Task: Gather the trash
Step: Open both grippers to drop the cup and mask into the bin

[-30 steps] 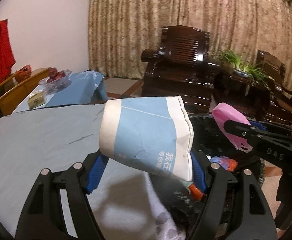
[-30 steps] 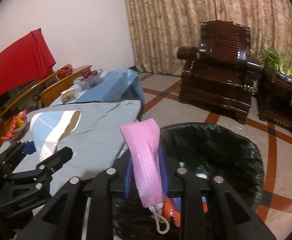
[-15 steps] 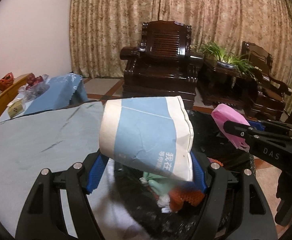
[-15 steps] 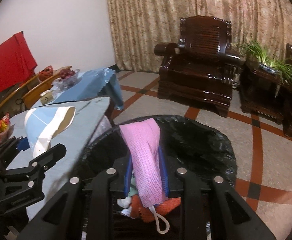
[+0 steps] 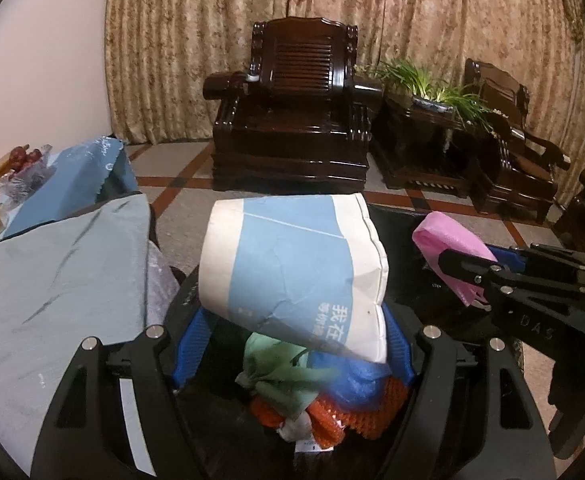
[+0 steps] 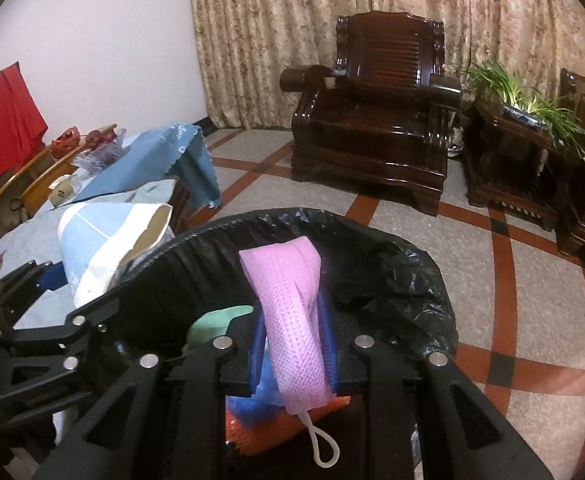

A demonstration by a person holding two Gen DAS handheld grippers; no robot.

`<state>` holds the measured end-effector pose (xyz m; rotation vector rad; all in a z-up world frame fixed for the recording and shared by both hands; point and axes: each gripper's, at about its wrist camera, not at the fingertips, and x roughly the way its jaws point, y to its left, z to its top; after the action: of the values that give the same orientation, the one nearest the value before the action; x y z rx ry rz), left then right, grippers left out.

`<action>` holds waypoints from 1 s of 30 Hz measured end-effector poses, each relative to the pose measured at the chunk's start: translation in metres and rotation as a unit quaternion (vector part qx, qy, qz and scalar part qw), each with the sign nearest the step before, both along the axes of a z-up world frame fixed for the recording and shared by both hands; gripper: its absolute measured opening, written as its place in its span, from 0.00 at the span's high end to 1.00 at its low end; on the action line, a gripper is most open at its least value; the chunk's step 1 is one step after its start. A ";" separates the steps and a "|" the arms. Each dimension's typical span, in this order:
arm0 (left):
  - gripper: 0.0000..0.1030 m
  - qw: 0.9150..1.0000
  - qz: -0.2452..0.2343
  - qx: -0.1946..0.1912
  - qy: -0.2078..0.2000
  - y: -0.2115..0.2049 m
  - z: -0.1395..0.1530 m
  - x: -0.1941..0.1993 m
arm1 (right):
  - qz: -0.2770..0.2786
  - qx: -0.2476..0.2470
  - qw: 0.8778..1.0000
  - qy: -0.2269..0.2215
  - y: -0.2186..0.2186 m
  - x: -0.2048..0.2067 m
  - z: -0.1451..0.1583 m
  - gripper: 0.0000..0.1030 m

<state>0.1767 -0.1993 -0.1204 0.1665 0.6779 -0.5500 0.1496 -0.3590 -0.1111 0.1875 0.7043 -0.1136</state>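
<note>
While both grippers hang over the black-lined trash bin (image 6: 372, 248), each one holds a piece of trash. The left gripper (image 5: 292, 344) has its blue pads set wide apart and pressed on the two sides of a crumpled paper bag (image 5: 292, 272), white with a broad blue band and some printed characters; the bag sticks forward and up from the jaws, above the near side of the bin. In the right wrist view this same bag (image 6: 108, 240) shows at the left, its open mouth turned toward the bin, just beside the rim. The right gripper (image 6: 294, 344) is closed narrow on a pink mesh sponge (image 6: 288, 312), which stands upright between the pads, and a white cord loop (image 6: 324, 444) hangs from its lower end. In the left wrist view the pink sponge (image 5: 448, 248) shows at the right, over the bin. Inside the bin lie a green cloth (image 5: 276, 372), something blue (image 5: 352, 384) and an orange net (image 5: 356, 412). To the left of the bin is a table with a grey cloth (image 5: 52, 280). Behind, on the tiled floor (image 6: 512, 280), stand a dark wooden armchair (image 5: 296, 120) and a potted plant (image 5: 428, 84) before a patterned curtain (image 5: 412, 8)
</note>
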 end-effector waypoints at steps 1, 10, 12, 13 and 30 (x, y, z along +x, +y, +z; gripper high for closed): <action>0.29 1.000 -0.004 0.000 0.004 -0.002 -0.003 0.003 | -0.001 0.000 1.000 0.003 -0.002 0.003 -0.003 0.77; 0.13 0.999 -0.027 -0.023 0.040 0.007 -0.015 0.012 | -0.011 -0.010 1.000 0.006 -0.016 0.005 -0.011 0.31; 0.12 0.999 -0.028 -0.027 0.037 0.013 -0.013 0.008 | -0.010 -0.012 1.000 -0.005 -0.014 -0.002 -0.006 0.18; 0.12 0.999 -0.027 -0.026 0.033 0.016 -0.010 0.005 | -0.011 -0.015 1.000 -0.008 -0.013 -0.005 -0.004 0.14; 0.08 0.999 0.027 -0.021 -0.019 0.082 0.041 -0.054 | 0.024 0.005 0.999 -0.039 0.043 -0.055 0.037 0.06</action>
<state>0.1232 -0.1173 -0.0796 0.1191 0.6324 -0.5080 0.0943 -0.3157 -0.0740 0.1829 0.6311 -0.0558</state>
